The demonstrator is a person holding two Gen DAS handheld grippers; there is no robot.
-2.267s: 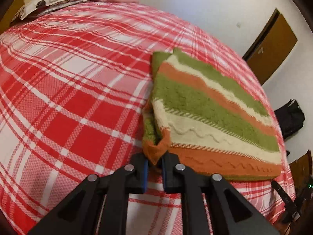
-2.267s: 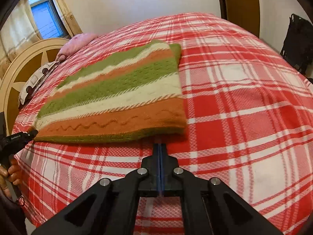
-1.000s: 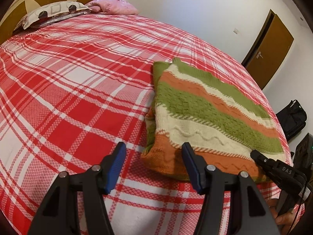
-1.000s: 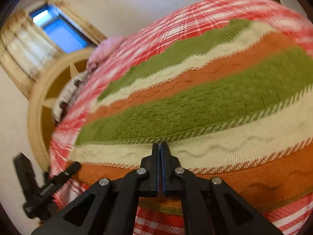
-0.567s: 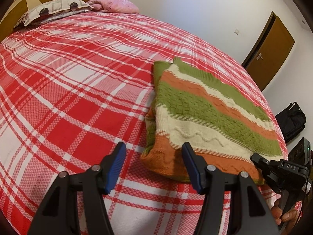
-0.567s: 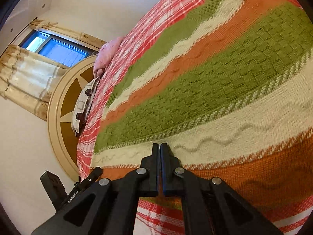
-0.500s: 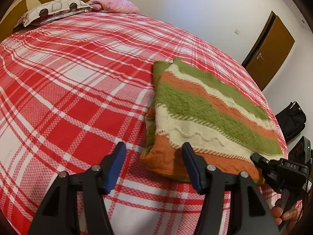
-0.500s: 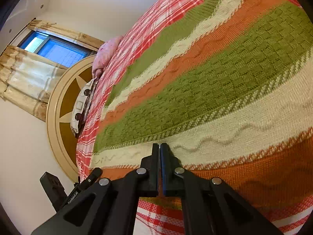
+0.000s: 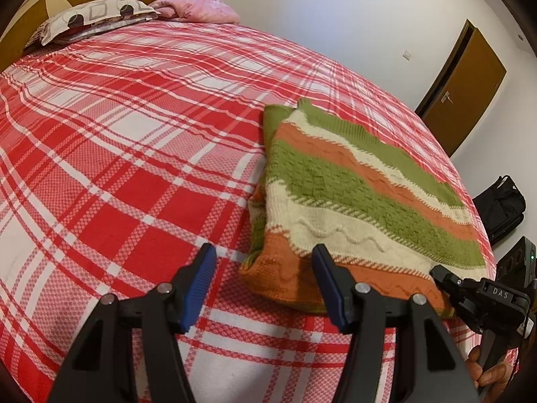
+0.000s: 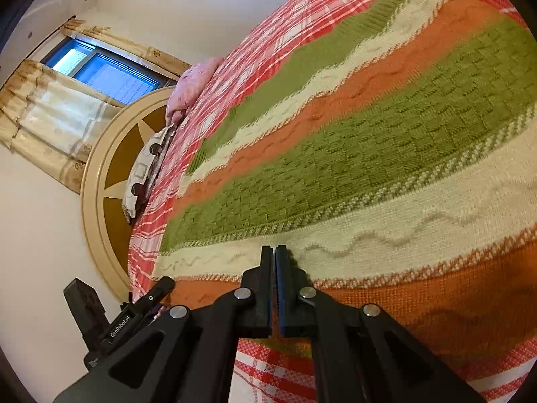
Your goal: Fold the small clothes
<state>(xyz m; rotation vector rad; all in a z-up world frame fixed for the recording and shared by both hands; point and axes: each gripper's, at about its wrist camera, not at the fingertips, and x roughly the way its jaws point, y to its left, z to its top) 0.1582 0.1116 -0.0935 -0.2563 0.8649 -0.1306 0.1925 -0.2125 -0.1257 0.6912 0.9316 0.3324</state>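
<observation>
the striped sweater (image 9: 362, 201) is lying folded flat on the red and white checked bedspread (image 9: 117, 154), filling the centre right of the left view and nearly all of the right view. its long axis is running from the lower left of that left view, by the blue pads, up toward the right, with the stripes following the same line.

the left gripper (image 9: 263, 285) is hanging at the bottom centre of its frame with its jaws spread and pinching nothing; the sweater's near orange corner is sitting just ahead of the gap, closer to the right-hand pad (image 9: 324, 275), and looks apart from both pads. the right gripper (image 10: 275, 288) is sitting at the bottom centre of its own frame with its jaws pressed together, and nothing is showing between them. its tips are lying over the cream band near the sweater's long near edge; whether they are pressing on the knit i cannot tell. the right gripper also shows at the lower right of the left view, at the opposite near corner.

the left one is likely the readier for a corner grab, being open.

the knit is looking thick and soft: green basket-weave blocks, cream bands with a raised wavy line, orange bands, ribbed edges. it would likely sag and slide when lifted.
</observation>
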